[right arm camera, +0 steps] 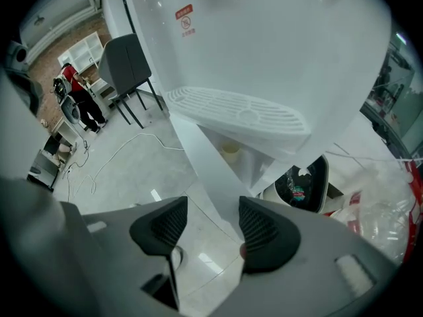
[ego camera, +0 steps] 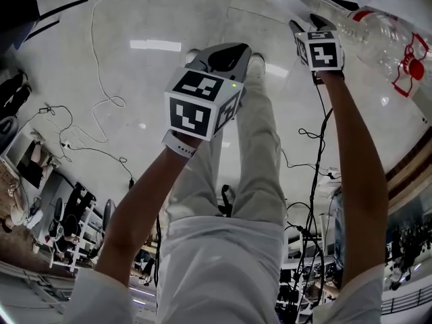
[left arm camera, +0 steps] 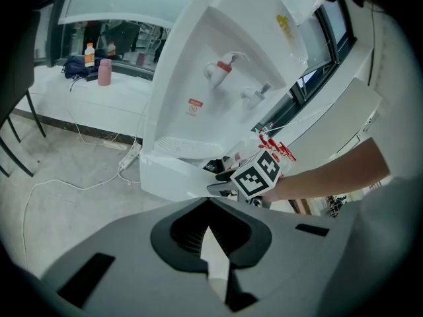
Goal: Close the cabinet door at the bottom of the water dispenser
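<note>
The white water dispenser (left arm camera: 218, 58) stands with its drip tray (right arm camera: 238, 114) above an open bottom cabinet. The cabinet door (right arm camera: 205, 170) is a thin white panel swung outward, and its free edge runs down between the jaws of my right gripper (right arm camera: 211, 226). That gripper is open; the panel lies close to the right-hand pad, with floor showing on the other side. The left gripper view shows the right gripper (left arm camera: 221, 182) low at the dispenser's base. My left gripper (ego camera: 226, 54) hangs back above the person's legs, shut and holding nothing.
A clear plastic bottle (ego camera: 381, 39) with a red label lies right of the dispenser. Cables (ego camera: 101, 93) trail over the pale floor, and a power strip (left arm camera: 129, 157) lies left of the dispenser. A dark chair (right arm camera: 129, 65) stands behind, and a counter (left arm camera: 99, 91) carries bottles.
</note>
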Action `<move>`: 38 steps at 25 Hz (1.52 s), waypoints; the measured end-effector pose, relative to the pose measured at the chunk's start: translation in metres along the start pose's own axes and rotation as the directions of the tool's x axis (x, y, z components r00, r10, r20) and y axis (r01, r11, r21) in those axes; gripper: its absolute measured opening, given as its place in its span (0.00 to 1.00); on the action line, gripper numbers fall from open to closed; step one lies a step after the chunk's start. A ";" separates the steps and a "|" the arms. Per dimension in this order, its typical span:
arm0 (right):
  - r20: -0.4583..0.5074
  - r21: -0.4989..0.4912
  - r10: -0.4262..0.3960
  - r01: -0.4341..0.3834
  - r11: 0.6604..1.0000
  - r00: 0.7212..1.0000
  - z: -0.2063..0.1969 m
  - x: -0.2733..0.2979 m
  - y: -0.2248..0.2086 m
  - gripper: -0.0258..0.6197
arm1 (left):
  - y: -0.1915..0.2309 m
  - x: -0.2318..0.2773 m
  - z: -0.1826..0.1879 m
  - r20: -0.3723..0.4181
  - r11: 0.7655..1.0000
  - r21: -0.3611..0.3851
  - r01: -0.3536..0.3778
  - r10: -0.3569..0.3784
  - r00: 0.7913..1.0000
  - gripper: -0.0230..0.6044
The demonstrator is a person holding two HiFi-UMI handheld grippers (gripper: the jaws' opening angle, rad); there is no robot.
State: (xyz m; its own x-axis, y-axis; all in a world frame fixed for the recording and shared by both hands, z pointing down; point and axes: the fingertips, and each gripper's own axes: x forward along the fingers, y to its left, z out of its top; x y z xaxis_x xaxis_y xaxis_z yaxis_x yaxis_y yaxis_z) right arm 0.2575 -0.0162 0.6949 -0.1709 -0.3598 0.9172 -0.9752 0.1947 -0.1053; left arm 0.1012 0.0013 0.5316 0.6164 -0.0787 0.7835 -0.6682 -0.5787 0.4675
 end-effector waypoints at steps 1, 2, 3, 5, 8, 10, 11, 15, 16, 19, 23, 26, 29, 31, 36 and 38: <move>0.007 0.007 -0.003 0.003 1.000 1.000 0.002 0.000 -0.003 0.42 | -0.001 0.001 0.001 0.002 1.000 0.000 0.000 0.000 1.000 0.05; 0.014 0.012 -0.007 0.007 1.000 1.000 0.003 0.001 -0.006 0.42 | -0.002 0.002 0.002 0.004 1.000 0.001 0.000 0.000 1.000 0.05; 0.020 0.016 -0.011 0.011 1.000 1.000 0.005 0.001 -0.010 0.42 | -0.003 0.003 0.003 0.005 1.000 0.001 0.000 0.000 1.000 0.05; 0.031 0.018 -0.019 0.019 1.000 0.999 0.008 0.002 -0.015 0.42 | -0.005 0.005 0.003 0.007 1.000 0.001 0.000 0.000 1.000 0.05; 0.046 0.019 -0.032 0.031 0.999 0.998 0.013 0.003 -0.022 0.42 | -0.006 0.007 0.003 0.006 1.000 0.000 0.001 -0.001 1.000 0.05; 0.054 0.020 -0.041 0.040 0.999 0.998 0.017 0.004 -0.027 0.42 | -0.007 0.008 0.002 0.005 1.000 0.001 0.001 -0.001 1.000 0.05; 0.058 0.021 -0.045 0.043 0.999 0.997 0.018 0.005 -0.030 0.42 | -0.007 0.009 0.001 0.004 1.000 0.001 0.001 -0.001 1.000 0.05; 0.071 0.019 -0.058 0.057 0.998 0.996 0.024 0.008 -0.038 0.42 | -0.006 0.011 -0.001 0.002 1.000 -0.003 0.000 0.000 1.000 0.05; 0.073 0.017 -0.060 0.059 0.998 0.995 0.026 0.009 -0.040 0.42 | -0.006 0.011 -0.001 0.002 1.000 -0.004 0.000 0.000 1.000 0.05; 0.075 0.014 -0.065 0.064 0.998 0.995 0.030 0.009 -0.044 0.42 | -0.007 0.011 0.000 0.001 1.000 -0.004 0.001 -0.001 1.000 0.05; 0.077 0.004 -0.063 0.063 0.998 0.995 0.032 0.006 -0.047 0.42 | -0.009 0.010 0.002 0.002 1.000 -0.003 0.001 -0.001 1.000 0.05; 0.090 0.015 -0.076 0.075 0.997 0.993 0.033 0.003 -0.048 0.42 | -0.010 0.010 0.002 0.001 1.000 0.000 0.002 -0.002 1.000 0.05; 0.108 0.018 -0.088 0.086 0.996 0.990 0.031 -0.004 -0.043 0.41 | -0.010 0.008 0.003 0.001 1.000 0.002 0.004 -0.004 1.000 0.05; 0.108 0.003 -0.085 0.085 0.996 0.990 0.027 -0.006 -0.037 0.40 | -0.011 0.007 0.003 0.002 1.000 0.002 0.005 -0.005 1.000 0.05; 0.085 0.005 -0.062 0.062 0.998 0.994 0.014 -0.005 -0.025 0.37 | -0.012 0.006 0.003 0.004 1.000 0.002 0.005 -0.005 1.000 0.05; 0.074 0.010 -0.055 0.054 0.998 0.996 0.011 -0.001 -0.023 0.37 | -0.012 0.006 0.002 0.004 1.000 0.001 0.004 -0.004 1.000 0.05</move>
State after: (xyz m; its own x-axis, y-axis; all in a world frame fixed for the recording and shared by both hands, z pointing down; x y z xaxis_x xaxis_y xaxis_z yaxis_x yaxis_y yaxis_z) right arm 0.2791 -0.0305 0.6917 -0.1273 -0.4361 0.8909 -0.9844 0.1656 -0.0596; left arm 0.1141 0.0062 0.5300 0.6205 -0.0795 0.7801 -0.6654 -0.5799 0.4701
